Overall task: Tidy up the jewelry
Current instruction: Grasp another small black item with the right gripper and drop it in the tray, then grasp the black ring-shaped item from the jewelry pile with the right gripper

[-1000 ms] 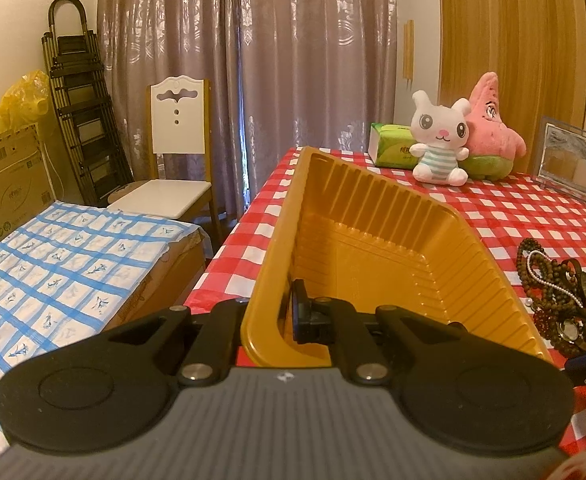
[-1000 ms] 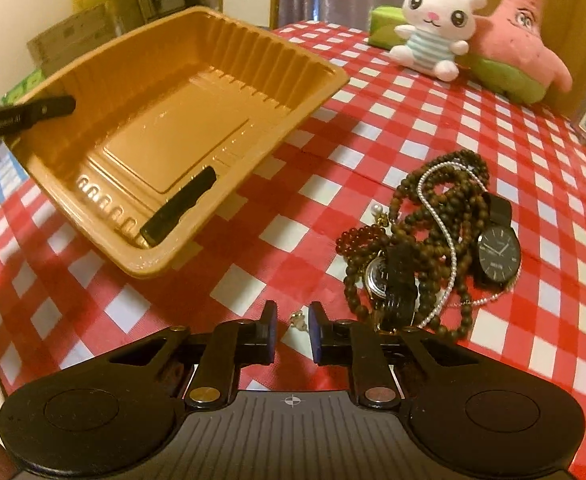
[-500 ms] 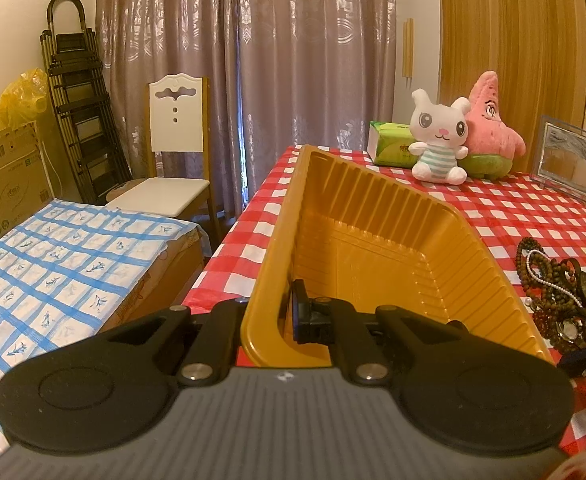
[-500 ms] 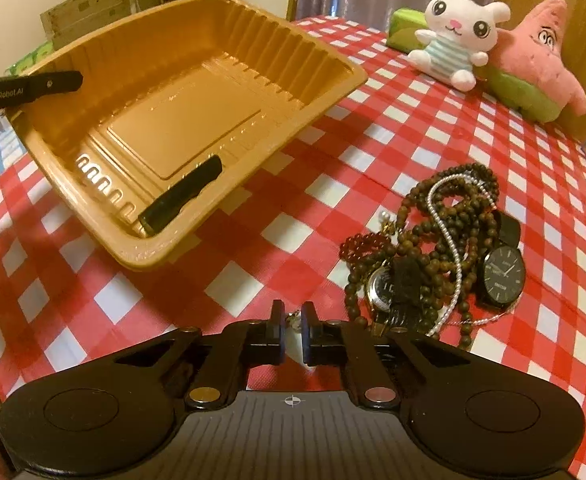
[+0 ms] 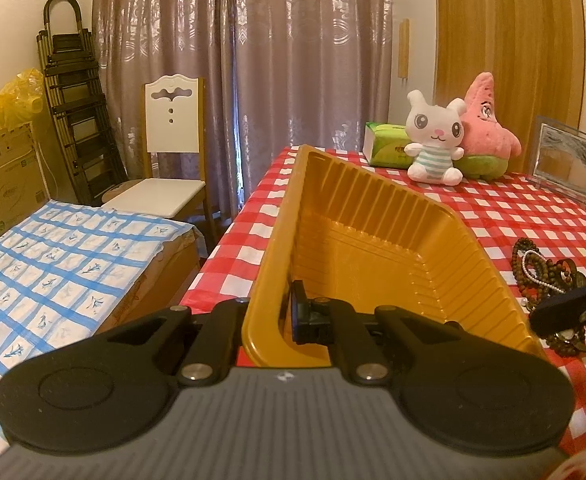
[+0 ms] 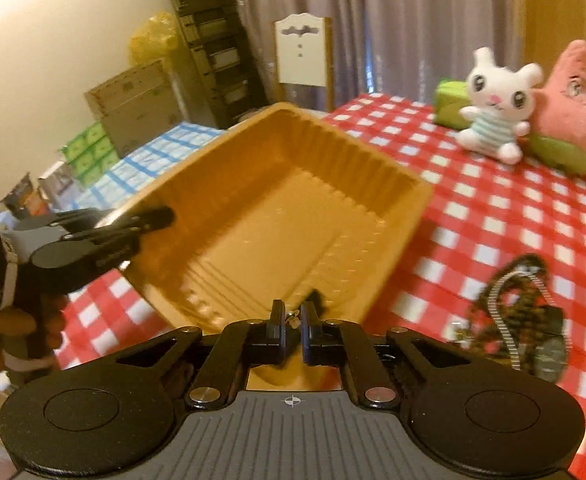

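Desk (image 5: pixel 533 216), covered w/ red-white checked cloth, is seen in both views. Orange tray (image 5: pixel 373 248) is held tilted near the desk's left edge, its near-left rim clamped by the left gripper (image 5: pixel 285 312), jaws closed on the wall. Two plush toys, a white rabbit (image 5: pixel 435 140) and a pink star (image 5: pixel 489 120), are set at the desk's far edge, w/ a green tissue pack (image 5: pixel 385 148) beside them. Jewelry pile (image 6: pixel 521 312) (dark bead strands, a white pearl string, a watch) is left on the cloth to the tray's right, apart from it. Right gripper (image 6: pixel 291 320) is held above the tray's near rim, jaws nearly closed on a tiny silvery piece (image 6: pixel 291 317); kind can't be told, view blurred.
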The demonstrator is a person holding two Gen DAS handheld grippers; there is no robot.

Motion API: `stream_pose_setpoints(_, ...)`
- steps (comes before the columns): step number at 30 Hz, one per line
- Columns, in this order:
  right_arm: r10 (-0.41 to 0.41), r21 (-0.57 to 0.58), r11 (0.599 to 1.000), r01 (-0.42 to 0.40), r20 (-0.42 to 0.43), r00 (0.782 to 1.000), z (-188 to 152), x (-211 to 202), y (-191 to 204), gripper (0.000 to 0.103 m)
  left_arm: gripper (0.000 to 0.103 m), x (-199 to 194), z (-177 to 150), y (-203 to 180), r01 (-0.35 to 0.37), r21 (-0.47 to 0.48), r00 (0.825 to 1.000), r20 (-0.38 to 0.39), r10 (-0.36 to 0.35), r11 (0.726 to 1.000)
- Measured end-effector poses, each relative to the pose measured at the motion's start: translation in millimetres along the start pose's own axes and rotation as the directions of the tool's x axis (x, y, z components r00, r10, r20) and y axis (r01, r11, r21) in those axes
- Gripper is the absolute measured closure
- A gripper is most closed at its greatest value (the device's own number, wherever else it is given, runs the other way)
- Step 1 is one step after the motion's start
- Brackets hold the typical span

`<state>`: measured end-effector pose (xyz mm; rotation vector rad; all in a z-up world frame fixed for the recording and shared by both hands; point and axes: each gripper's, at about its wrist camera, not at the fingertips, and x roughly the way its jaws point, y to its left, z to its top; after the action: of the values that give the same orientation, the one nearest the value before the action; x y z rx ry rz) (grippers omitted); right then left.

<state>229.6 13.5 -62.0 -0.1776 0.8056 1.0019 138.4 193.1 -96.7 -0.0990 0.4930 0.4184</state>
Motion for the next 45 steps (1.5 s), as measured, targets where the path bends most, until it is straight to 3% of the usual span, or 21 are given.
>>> stream_pose_setpoints(6, 0.041, -0.005, 0.999, -0.041, -0.024, 0.999, 0, 24, 15, 0.096, 0.097, -1, 0, 1, 0.008, 0.001, 1.0, 0.002, -0.008, 1.0)
stream_pose_setpoints(13, 0.046, 0.033, 0.998, -0.046, 0.019, 0.999, 4, 34, 21, 0.095, 0.097, -1, 1, 3, 0.019, 0.004, 1.0, -0.002, -0.019, 1.0)
stream_pose_setpoints(15, 0.042, 0.048, 0.998, -0.044, 0.033, 0.999, 5, 31, 20, 0.091, 0.097, -1, 2, 4, 0.02, 0.002, 1.0, -0.002, -0.02, 1.0)
stream_pose_setpoints(19, 0.032, 0.068, 0.997, -0.037, 0.075, 0.997, 6, 18, 16, 0.064, 0.097, -1, 2, 4, 0.02, 0.003, 1.0, -0.002, -0.02, 1.0)
stream_pose_setpoints(22, 0.016, 0.085, 0.996, -0.025, 0.11, 0.994, 4, 4, 12, 0.062, 0.097, -1, 2, 4, 0.02, 0.004, 1.0, -0.003, -0.02, 1.0)
stream_pose_setpoints(32, -0.18, 0.214, 0.964, 0.157, 0.089, 0.98, -21, -44, -33, 0.062, 0.097, 0, 2, 4, 0.019, 0.007, 1.0, -0.004, -0.019, 1.0)
stream_pose_setpoints(39, -0.314, 0.264, 0.914, 0.309, -0.024, 0.949, -47, -58, -67, 0.062, 0.097, 1, 2, 4, 0.016, 0.013, 1.0, -0.005, -0.016, 1.0)
stream_pose_setpoints(45, -0.336, 0.257, 0.9, 0.354, -0.11, 0.935, -63, -40, -78, 0.062, 0.097, 0, 3, 4, 0.012, 0.02, 1.0, -0.005, -0.012, 1.0)
